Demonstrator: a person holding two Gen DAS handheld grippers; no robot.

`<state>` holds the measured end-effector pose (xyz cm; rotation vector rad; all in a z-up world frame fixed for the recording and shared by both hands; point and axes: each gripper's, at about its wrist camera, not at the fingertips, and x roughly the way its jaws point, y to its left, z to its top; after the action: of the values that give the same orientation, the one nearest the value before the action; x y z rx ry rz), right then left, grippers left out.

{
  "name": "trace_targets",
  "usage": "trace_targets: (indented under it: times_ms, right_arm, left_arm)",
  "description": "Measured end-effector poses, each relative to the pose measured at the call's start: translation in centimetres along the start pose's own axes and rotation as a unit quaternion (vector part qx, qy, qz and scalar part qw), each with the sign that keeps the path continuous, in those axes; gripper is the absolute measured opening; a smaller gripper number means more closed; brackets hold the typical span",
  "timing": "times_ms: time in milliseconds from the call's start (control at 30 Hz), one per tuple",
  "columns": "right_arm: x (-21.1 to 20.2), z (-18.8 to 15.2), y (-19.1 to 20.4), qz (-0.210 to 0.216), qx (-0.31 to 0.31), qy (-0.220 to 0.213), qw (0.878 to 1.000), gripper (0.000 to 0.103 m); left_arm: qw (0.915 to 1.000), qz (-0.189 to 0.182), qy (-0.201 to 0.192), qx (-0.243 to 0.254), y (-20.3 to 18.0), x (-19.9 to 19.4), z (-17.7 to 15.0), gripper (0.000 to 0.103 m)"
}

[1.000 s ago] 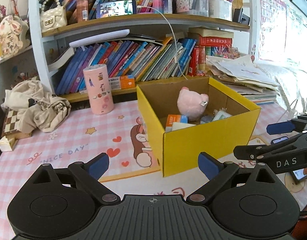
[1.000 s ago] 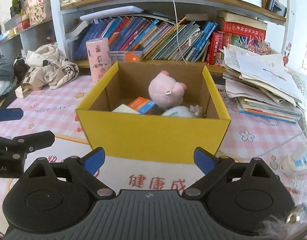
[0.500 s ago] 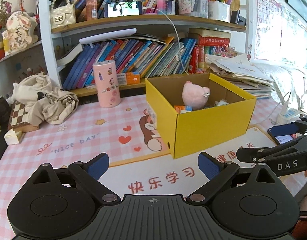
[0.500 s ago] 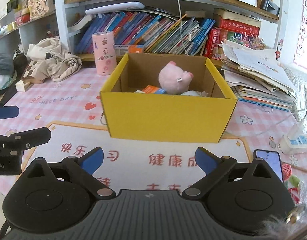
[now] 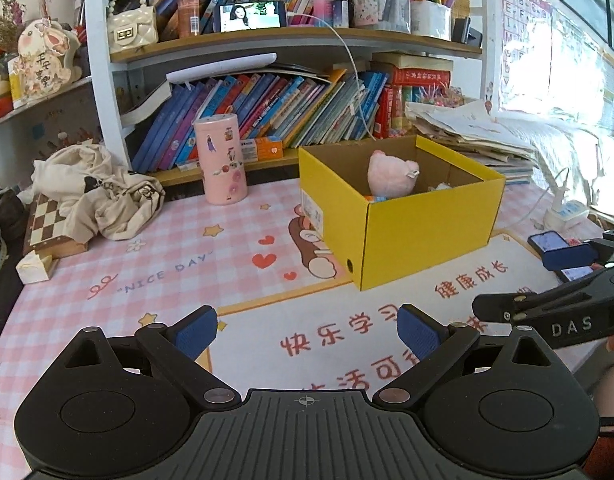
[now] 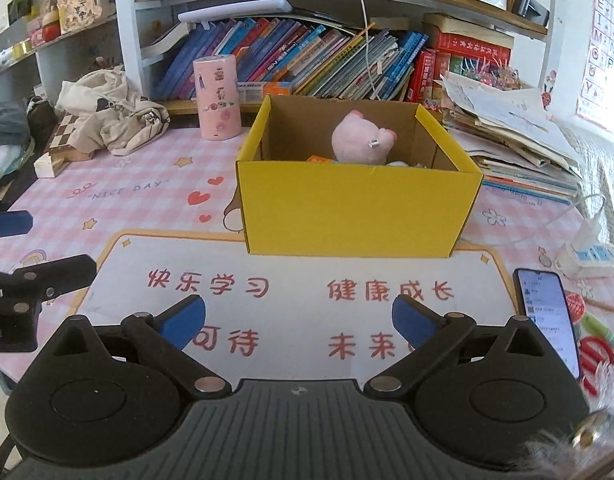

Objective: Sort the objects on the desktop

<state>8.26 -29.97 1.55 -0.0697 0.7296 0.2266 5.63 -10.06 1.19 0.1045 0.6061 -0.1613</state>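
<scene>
A yellow cardboard box (image 5: 427,232) (image 6: 359,208) stands on the pink desk mat. A pink plush toy (image 5: 391,176) (image 6: 359,140) and some small items lie inside it. My left gripper (image 5: 307,330) is open and empty, held back over the mat in front of the box. My right gripper (image 6: 299,320) is open and empty, also back from the box; it shows at the right of the left wrist view (image 5: 547,280). The left gripper shows at the left edge of the right wrist view (image 6: 27,252).
A pink cylinder (image 5: 221,160) (image 6: 217,98) stands behind the box's left. A cloth heap (image 5: 95,192) lies on a chessboard box (image 5: 47,224) at left. A phone (image 6: 547,312) and power strip (image 6: 591,258) lie at right. Bookshelves (image 5: 267,104) and stacked papers (image 6: 507,136) line the back.
Both grippers have pulled back and away from the box, which now looks smaller and farther. Both stay open and empty.
</scene>
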Motion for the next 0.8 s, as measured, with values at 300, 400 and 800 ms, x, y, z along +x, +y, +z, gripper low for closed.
trace_targets:
  times_ms: [300, 400, 800]
  right_arm:
    - [-0.2, -1.3, 2.8, 0.003, -0.005, 0.005, 1.0, 0.101]
    - [-0.2, -1.7, 3.3, 0.002, -0.003, 0.01, 1.0, 0.101]
    - [-0.6, -2.1, 4.6, -0.007, -0.008, 0.014, 1.0, 0.101]
  left_arm:
    - [0.9999, 0.002, 0.011, -0.012, 2.1, -1.2, -1.7, 0.098]
    - [0.9998, -0.002, 0.014, -0.012, 2.5, -1.3, -2.0, 0.098]
    - [0.9998, -0.015, 0.012, -0.011, 3.5, -1.7, -2.7, 0.098]
